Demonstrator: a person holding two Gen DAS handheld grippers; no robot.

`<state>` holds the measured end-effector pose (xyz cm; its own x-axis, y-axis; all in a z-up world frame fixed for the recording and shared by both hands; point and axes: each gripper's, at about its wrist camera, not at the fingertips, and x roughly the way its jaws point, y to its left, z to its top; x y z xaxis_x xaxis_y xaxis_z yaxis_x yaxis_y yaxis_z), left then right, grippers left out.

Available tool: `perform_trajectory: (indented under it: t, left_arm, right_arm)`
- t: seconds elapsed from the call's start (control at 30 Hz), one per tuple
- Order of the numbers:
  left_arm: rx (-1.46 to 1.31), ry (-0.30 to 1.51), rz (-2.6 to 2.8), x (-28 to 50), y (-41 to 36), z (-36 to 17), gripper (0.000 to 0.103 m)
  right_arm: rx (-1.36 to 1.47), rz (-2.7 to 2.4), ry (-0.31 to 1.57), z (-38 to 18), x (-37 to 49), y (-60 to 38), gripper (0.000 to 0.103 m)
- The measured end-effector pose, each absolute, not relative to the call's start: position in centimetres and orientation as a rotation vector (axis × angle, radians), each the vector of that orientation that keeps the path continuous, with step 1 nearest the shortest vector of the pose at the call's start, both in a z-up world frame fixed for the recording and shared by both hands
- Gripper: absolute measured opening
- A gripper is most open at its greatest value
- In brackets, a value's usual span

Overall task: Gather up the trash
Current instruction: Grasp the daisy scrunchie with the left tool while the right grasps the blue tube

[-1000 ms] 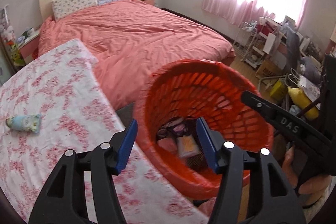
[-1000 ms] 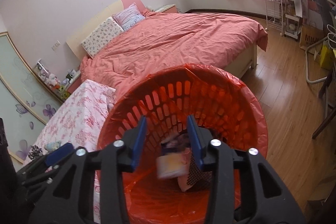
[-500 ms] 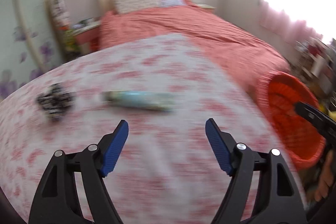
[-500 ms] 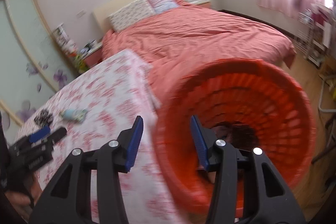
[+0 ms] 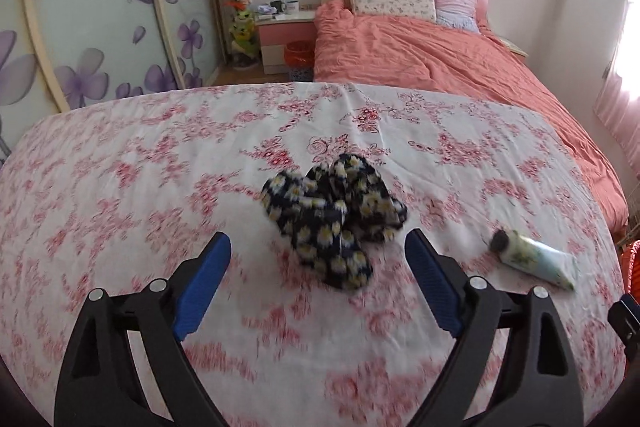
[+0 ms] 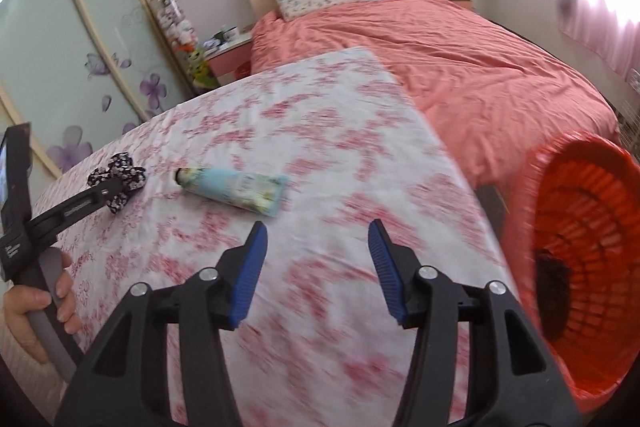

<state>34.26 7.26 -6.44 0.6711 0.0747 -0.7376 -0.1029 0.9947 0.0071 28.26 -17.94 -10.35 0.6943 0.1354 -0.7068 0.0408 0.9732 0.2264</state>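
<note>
left gripper point(image 5: 316, 259) – fingers spread wide | right gripper point(image 6: 316, 247) – fingers spread, empty

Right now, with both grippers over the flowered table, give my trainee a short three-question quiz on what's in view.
1. True or false: the left gripper is shut on the dark floral cloth.
2. Which lies nearer the orange basket: A) the cloth, B) the pale blue tube?
3. Fill in: the right gripper's fingers are ____ and hold nothing.

Key
1. False. Its fingers are open, and the cloth lies on the tablecloth just ahead of them.
2. B. The tube lies between the cloth and the basket.
3. open.
</note>
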Motion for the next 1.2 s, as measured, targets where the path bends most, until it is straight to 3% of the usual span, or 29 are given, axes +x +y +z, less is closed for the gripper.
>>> perform_trajectory:
  t: [0.13,0.3,0.4,0.6,0.77,0.87,1.2]
  left_arm:
    - [-0.011,0.846,0.077,35.6,7.4,-7.3,0.084]
    - [-0.044,0.883,0.030,37.0,8.1,-8.0,0.036]
    - [-0.031,0.875,0.015,36.9,8.6,-7.7,0.022]
    - [-0.036,0.880,0.001,34.1,10.8,-7.3,0.021]
    - [-0.041,0.891,0.010,32.1,11.9,-7.4,0.021]
    - [-0.041,0.894,0.004,31.0,12.0,-7.3,0.021]
    - [0.023,0.857,-0.096,27.0,8.7,-6.8,0.024]
  right_arm:
    - [0.176,0.087,0.797,-10.2,31.0,-15.2,0.063]
    - [0.035,0.148,0.814,-10.4,34.6,-11.7,0.065]
    - [-0.034,0.187,0.835,-10.8,35.9,-10.4,0.065]
    - [-0.146,0.260,0.893,-11.7,37.0,-8.8,0.064]
    - [-0.110,0.228,0.914,-11.8,36.8,-8.8,0.041]
    - [-0.059,0.190,0.928,-11.6,36.2,-9.3,0.033]
    - [0.040,0.136,0.963,-11.5,31.6,-10.6,0.032]
